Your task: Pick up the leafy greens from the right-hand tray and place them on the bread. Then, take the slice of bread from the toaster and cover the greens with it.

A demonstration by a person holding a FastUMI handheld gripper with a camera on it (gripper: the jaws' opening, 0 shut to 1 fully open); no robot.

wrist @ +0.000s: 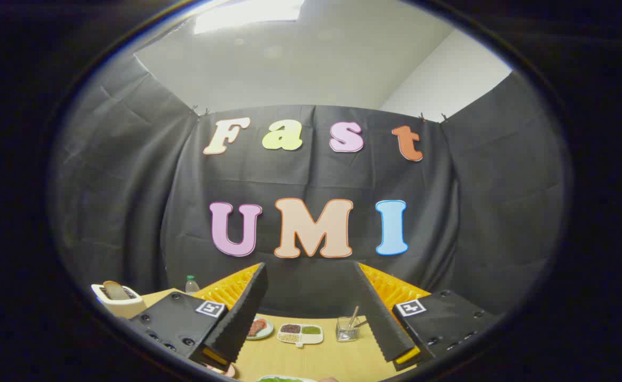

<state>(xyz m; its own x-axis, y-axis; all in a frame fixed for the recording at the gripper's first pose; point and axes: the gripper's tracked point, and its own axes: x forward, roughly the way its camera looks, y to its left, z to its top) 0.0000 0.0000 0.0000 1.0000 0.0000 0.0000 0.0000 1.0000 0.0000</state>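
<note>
My gripper point(311, 353) is held high over the wooden table point(342, 361), open, with a wide gap and nothing between its fingers. Beyond the left finger stands a white toaster point(117, 301) with a slice of bread point(113, 289) sticking up out of its slot. A sliver of leafy greens point(281, 379) on a plate shows close in, low between the fingers. A small plate point(260, 328) with reddish slices sits just ahead of the left finger; whether bread lies on it I cannot tell.
A white divided tray point(300, 334) with dark, green and pale fillings lies between the fingers, farther out. A glass point(347, 329) holding utensils stands near the right finger. A small bottle point(192, 285) is at the table's far left, by the toaster.
</note>
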